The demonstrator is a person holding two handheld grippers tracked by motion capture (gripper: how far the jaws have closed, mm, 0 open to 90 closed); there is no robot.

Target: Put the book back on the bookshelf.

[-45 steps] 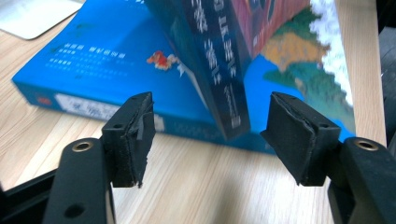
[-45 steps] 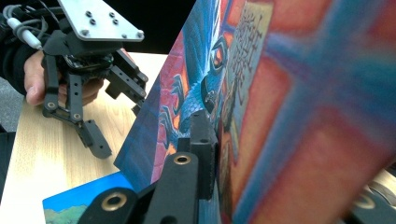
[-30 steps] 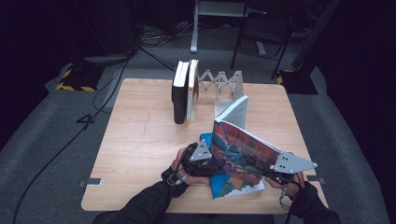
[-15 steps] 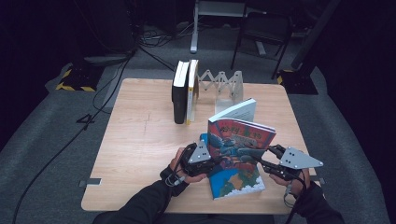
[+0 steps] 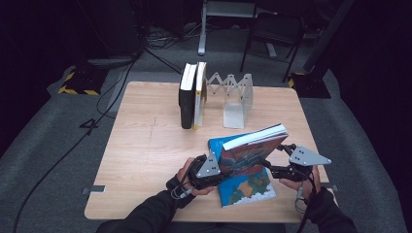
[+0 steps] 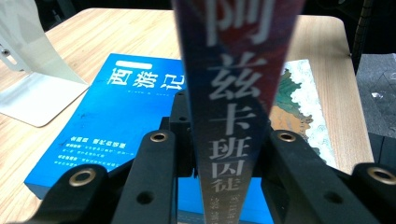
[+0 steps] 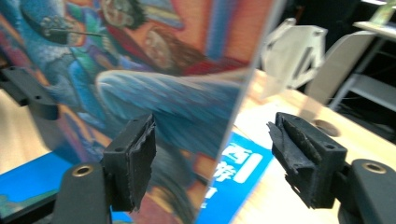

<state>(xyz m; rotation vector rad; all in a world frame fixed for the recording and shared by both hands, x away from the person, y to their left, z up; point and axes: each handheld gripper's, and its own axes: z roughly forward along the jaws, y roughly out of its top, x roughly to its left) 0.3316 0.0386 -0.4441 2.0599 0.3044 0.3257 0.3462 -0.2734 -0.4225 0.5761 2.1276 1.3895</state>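
Left gripper [image 5: 206, 171] clamped on the spine of the illustrated book [image 5: 250, 154], jaws just closing, holding it upright above the blue book [image 5: 243, 187] at the table's near right. Right gripper [image 5: 283, 165] just opening, jaws apart, straddling its fore-edge to release.

Illustrated paperback [image 5: 250, 154]: raised on edge, spine toward 9 o'clock, page block up, colourful cover facing 6 o'clock. Blue book [image 5: 243, 187]: flat on table beneath it, cover up, at table's 5 o'clock.
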